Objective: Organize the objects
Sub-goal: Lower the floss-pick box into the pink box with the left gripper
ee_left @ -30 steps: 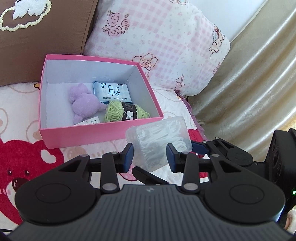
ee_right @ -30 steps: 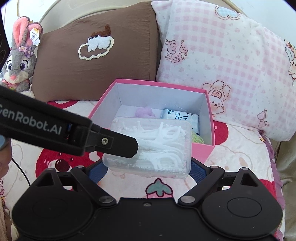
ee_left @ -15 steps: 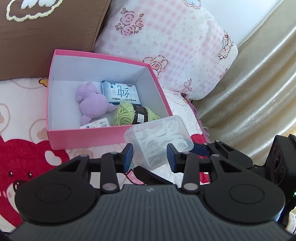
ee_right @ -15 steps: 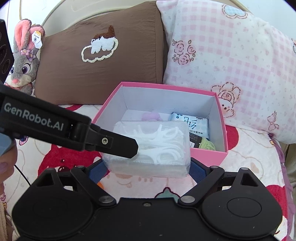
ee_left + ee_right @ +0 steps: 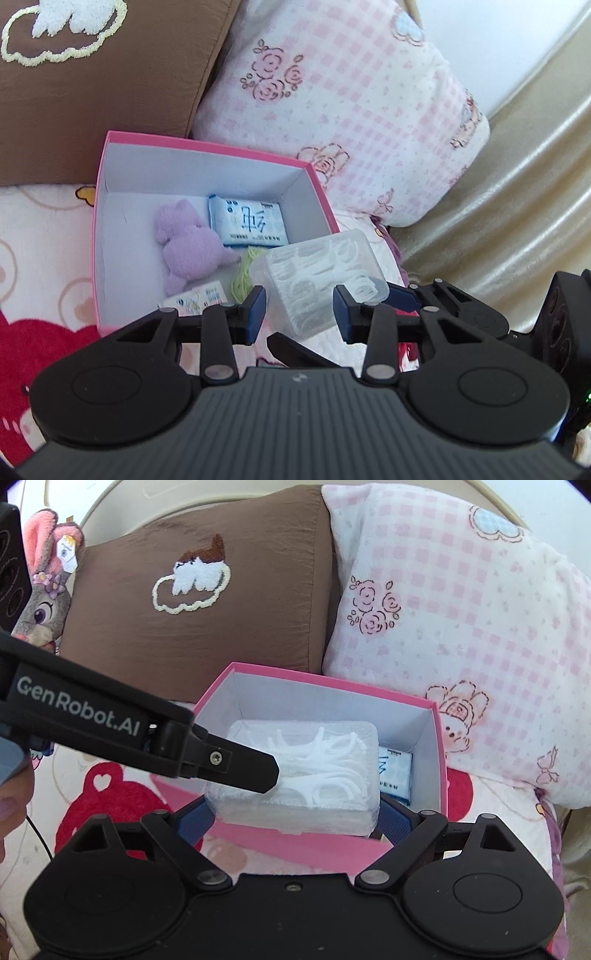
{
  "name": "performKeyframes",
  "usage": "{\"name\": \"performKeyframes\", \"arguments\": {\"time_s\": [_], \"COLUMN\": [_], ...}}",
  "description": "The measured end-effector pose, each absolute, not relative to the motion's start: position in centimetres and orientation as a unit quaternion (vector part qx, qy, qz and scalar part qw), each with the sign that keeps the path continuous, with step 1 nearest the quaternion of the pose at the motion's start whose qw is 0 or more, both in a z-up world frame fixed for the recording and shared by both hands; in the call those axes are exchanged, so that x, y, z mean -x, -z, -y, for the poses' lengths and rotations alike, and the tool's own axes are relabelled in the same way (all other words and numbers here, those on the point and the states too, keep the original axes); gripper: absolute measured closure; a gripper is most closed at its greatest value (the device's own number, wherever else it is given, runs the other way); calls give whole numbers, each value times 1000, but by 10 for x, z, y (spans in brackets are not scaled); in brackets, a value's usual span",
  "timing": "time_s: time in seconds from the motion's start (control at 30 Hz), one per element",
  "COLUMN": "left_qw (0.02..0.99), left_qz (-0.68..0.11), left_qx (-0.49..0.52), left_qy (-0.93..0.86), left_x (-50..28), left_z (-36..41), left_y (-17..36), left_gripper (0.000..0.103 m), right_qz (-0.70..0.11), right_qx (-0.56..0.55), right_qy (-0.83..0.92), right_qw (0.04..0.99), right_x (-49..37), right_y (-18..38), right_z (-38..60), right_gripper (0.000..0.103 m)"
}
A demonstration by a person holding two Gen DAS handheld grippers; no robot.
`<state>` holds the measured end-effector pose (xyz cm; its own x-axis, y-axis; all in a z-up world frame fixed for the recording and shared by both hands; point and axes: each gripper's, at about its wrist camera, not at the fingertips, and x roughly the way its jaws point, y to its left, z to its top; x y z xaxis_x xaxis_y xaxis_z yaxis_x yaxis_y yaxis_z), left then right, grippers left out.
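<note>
A clear plastic box of white floss picks [image 5: 317, 768] hangs over the front part of an open pink box [image 5: 332, 681]. My right gripper [image 5: 295, 819] is shut on it, one blue pad at each end. My left gripper [image 5: 299, 314] comes in from the left and pinches the same floss box [image 5: 317, 266] across its thin side; one finger [image 5: 240, 764] lies over the lid. Inside the pink box [image 5: 207, 151] lie a purple plush [image 5: 184, 243], a blue tissue pack [image 5: 247, 221], green yarn [image 5: 243, 273] and a small packet [image 5: 199, 297].
The pink box rests on a blanket with red bears [image 5: 96, 801]. Behind it lean a brown pillow [image 5: 207, 602] and a pink checked pillow [image 5: 461, 609]. A grey bunny toy [image 5: 48, 602] sits far left. A beige curtain [image 5: 498, 206] hangs on the right. A person's hand [image 5: 11, 797] shows at the left edge.
Both grippers have carried the floss box forward together. It was short of the pink box's front wall; now it overlaps the wall and hides the yarn in the right wrist view.
</note>
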<state>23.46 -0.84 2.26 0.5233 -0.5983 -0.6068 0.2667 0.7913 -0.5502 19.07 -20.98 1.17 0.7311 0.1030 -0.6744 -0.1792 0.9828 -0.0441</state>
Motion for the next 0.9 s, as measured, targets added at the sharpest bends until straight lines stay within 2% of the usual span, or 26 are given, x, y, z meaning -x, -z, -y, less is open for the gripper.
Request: {"name": "performKeyframes", "arguments": {"time_s": [0.13, 0.33, 0.5, 0.9], "left_qw": [862, 862, 849, 827], "left_qz": [-403, -410, -434, -481], "left_qx": [199, 195, 204, 212], "left_qy": [233, 226, 224, 201], "left_x": [-253, -287, -328, -388], "left_z": [4, 9, 18, 43], "left_y": [-37, -40, -19, 40], "left_gripper": [66, 66, 66, 66], "right_qz": [-357, -366, -393, -473], "right_qx": [-10, -9, 22, 12], "right_qy": [-112, -136, -124, -99], "right_qw": [927, 921, 911, 875], "right_x": [-215, -251, -286, -349], "right_y": [-21, -22, -6, 47], "right_z": [226, 237, 245, 265], "right_gripper": [9, 9, 9, 9]}}
